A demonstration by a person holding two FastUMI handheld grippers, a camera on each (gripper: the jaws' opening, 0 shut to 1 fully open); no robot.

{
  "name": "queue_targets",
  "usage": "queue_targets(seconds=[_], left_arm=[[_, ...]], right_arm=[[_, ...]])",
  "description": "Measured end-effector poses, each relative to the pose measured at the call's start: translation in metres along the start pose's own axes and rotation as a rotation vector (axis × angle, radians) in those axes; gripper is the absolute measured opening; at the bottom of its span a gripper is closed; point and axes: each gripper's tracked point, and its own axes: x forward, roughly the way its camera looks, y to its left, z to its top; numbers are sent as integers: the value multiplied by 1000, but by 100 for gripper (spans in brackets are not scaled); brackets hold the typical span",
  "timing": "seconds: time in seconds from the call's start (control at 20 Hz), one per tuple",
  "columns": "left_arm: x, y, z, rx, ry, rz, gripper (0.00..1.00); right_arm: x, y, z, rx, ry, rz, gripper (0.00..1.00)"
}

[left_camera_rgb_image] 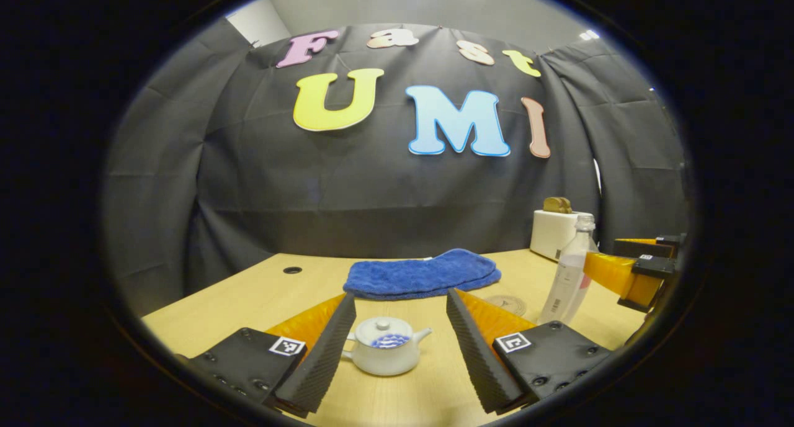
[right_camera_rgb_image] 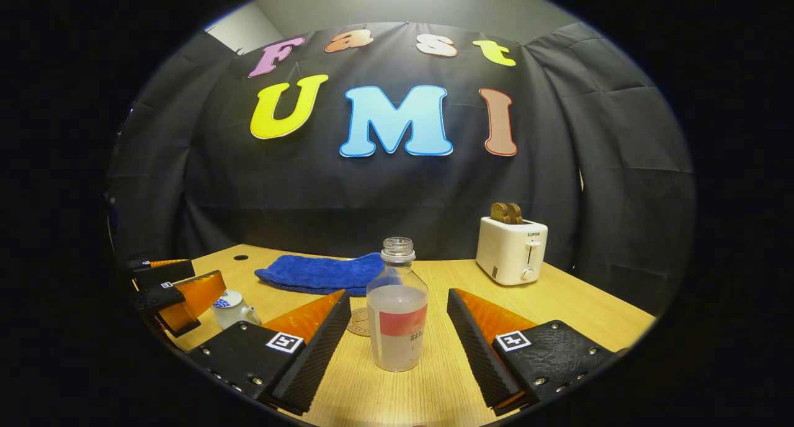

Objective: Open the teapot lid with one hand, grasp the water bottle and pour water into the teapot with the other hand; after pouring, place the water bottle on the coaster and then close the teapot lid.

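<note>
A small white teapot (left_camera_rgb_image: 386,350) with a blue pattern stands on the wooden table, its lid on. My left gripper (left_camera_rgb_image: 399,318) is open, a finger on each side of the pot and clear of it. A clear uncapped water bottle (right_camera_rgb_image: 397,309) with a red label, partly filled, stands upright between the fingers of my right gripper (right_camera_rgb_image: 398,312), which is open and not touching it. In the left gripper view the bottle (left_camera_rgb_image: 569,278) stands right of the teapot, with the right gripper (left_camera_rgb_image: 639,269) beside it. A round coaster (right_camera_rgb_image: 358,321) lies just behind and left of the bottle.
A folded blue towel (left_camera_rgb_image: 423,273) lies at the back of the table (right_camera_rgb_image: 577,303). A white toaster (right_camera_rgb_image: 511,251) holding bread slices stands at the back right. A small round hole (left_camera_rgb_image: 292,270) sits in the tabletop at the back left.
</note>
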Motion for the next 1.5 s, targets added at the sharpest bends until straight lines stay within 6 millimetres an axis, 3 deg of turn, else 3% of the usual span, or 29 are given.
queue_targets(seconds=[0.5,0.85,0.9,1.05,1.1,1.35,1.4,1.5], left_arm=[[36,14,-27,-16,57,30,99],[52,19,-35,-14,75,45,87],[52,20,-36,-11,78,48,80],[57,20,-39,3,88,54,71],[58,20,-39,2,93,48,61],[62,21,-42,-2,92,65,46],[58,19,-43,0,94,62,25],[58,18,-44,10,98,60,26]], right_arm=[[4,-14,-14,37,37,-21,97],[6,-22,-31,62,79,-35,97],[6,-23,-35,65,86,-37,97],[7,-25,-42,76,104,-41,97],[7,-26,-44,79,107,-43,97],[7,-28,-47,79,113,-51,97],[7,-28,-47,78,113,-53,98],[8,-29,-47,77,112,-56,97]])
